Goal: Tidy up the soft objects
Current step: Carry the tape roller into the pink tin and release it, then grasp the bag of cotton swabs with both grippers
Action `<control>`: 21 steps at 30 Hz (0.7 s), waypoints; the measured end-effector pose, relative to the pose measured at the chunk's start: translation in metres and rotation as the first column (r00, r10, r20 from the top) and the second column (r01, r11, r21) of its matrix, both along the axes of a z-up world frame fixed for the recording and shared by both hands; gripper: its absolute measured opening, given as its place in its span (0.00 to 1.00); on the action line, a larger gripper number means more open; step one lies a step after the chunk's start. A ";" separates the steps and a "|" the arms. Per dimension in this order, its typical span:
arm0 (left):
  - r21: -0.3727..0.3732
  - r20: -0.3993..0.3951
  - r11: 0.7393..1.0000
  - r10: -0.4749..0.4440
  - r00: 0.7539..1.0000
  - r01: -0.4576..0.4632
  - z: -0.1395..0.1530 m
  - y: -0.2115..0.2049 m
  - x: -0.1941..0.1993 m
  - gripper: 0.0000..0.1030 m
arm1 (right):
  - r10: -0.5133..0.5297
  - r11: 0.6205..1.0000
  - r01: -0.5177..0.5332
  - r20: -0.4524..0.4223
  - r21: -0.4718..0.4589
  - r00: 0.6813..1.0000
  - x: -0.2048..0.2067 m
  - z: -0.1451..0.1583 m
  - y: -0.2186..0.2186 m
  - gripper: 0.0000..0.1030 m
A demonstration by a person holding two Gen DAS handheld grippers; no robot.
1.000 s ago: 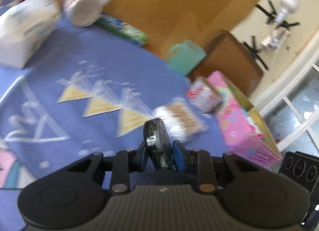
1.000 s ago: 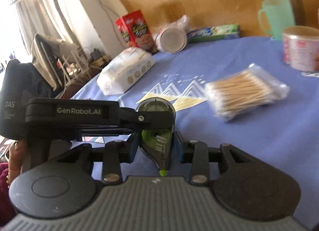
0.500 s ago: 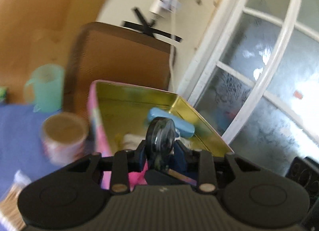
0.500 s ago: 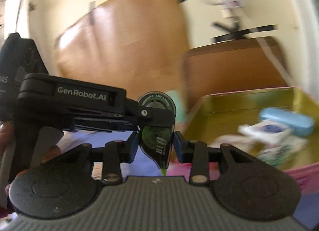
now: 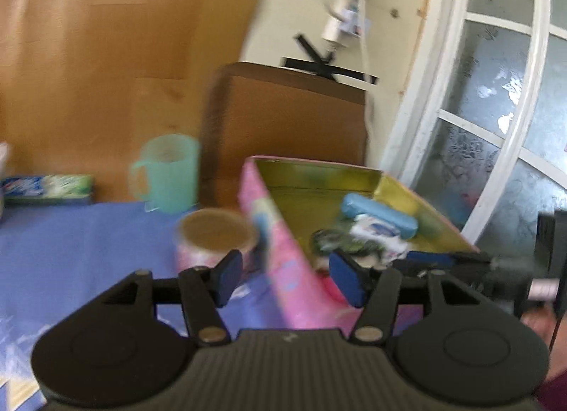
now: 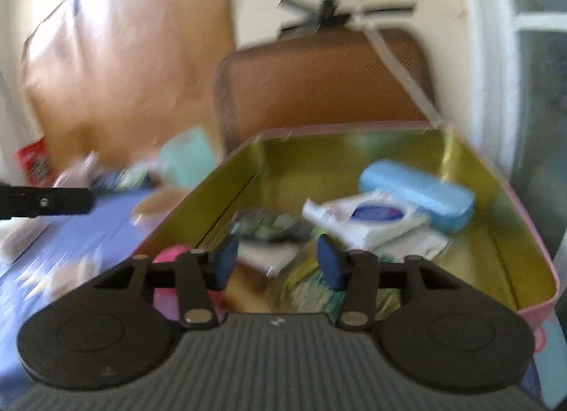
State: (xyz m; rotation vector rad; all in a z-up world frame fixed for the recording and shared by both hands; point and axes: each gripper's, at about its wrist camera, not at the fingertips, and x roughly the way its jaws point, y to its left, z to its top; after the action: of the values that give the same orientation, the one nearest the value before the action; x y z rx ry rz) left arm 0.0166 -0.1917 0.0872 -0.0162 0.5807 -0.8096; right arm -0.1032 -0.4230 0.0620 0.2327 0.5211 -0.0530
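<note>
While left gripper [image 5: 285,278] fingers opening, empty, right gripper [image 6: 273,262] fingers released over tin [image 6: 514,219].

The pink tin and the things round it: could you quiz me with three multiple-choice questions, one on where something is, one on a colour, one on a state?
1. Where is the light blue case?
A. Inside the pink tin, towards its far right corner
B. Hanging on the wall
C. Between a gripper's pads

2. What colour is the mug?
A. Red
B. Mint green
C. Black

3. How does the right gripper stand?
A. Clamped on the mug
B. Clamped on the case
C. Pads apart, nothing between them

Answers:
1 A: the light blue case lies within the gold walls of the pink tin.
2 B: the mug is pale green.
3 C: the right gripper shows an empty gap above the tin.
</note>
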 end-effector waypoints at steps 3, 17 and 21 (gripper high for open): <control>-0.016 -0.010 0.997 0.072 0.997 -0.072 -0.007 0.038 -0.002 0.54 | 0.067 0.997 -0.062 -0.134 0.046 0.989 0.026 0.000 -0.004 0.28; -0.050 -0.144 0.952 0.292 0.945 -0.302 -0.034 0.161 -0.001 0.54 | -0.067 0.997 0.067 0.013 0.030 0.998 0.026 0.014 0.036 0.32; -0.072 -0.244 0.958 0.252 0.936 -0.277 -0.051 0.166 0.007 0.54 | 0.208 0.977 -0.211 0.077 0.036 0.975 0.001 0.014 0.111 0.49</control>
State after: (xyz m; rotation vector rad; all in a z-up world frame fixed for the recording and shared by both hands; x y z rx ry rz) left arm 0.0237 -0.0257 0.0366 -0.2850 0.7387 -0.5768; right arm -0.1020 -0.3125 0.0758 0.2203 0.4717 0.1719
